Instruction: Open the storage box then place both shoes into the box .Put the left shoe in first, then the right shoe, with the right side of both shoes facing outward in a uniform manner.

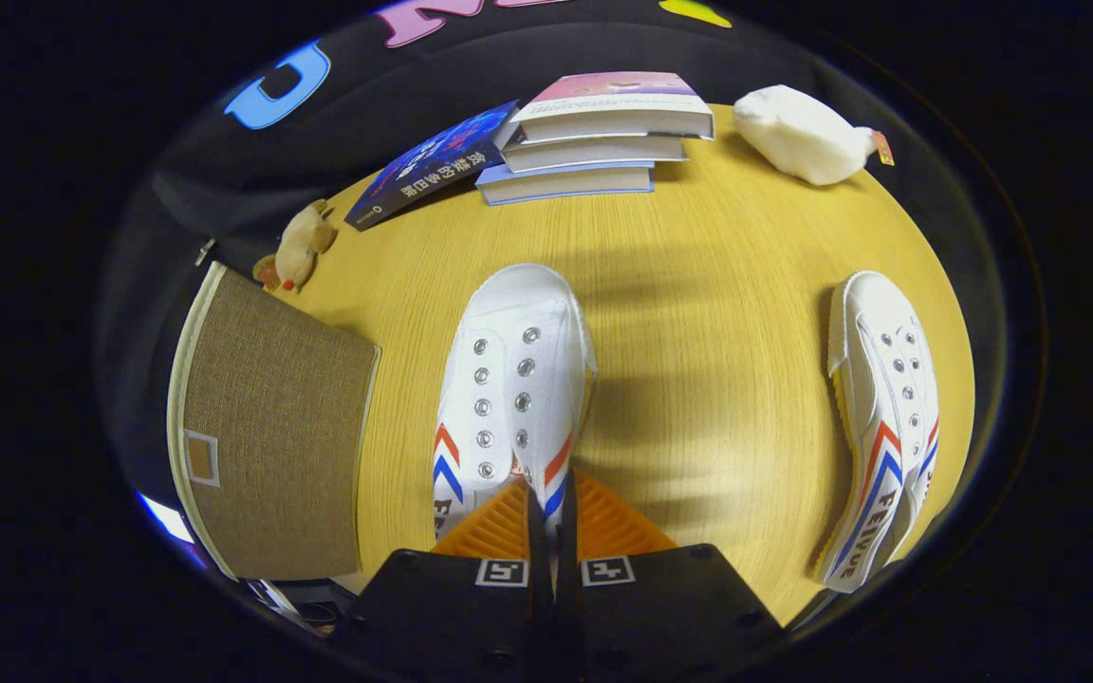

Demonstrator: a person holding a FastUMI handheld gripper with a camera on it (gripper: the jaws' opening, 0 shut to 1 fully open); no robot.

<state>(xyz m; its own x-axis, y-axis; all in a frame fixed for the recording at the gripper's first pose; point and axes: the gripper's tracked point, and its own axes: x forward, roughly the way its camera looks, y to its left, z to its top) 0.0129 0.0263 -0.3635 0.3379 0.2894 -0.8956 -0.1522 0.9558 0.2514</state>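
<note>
Now the gripper (550,531) is clenching the heel collar of the near shoe (513,389), orange fingers (494,526) nearly touching, probably for lifting. The storage box (271,427) is sitting left of it, the other shoe (883,417) well apart on the right.

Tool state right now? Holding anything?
Tool: closed, orange fingers pinching the heel edge of the nearer white shoe.
</note>
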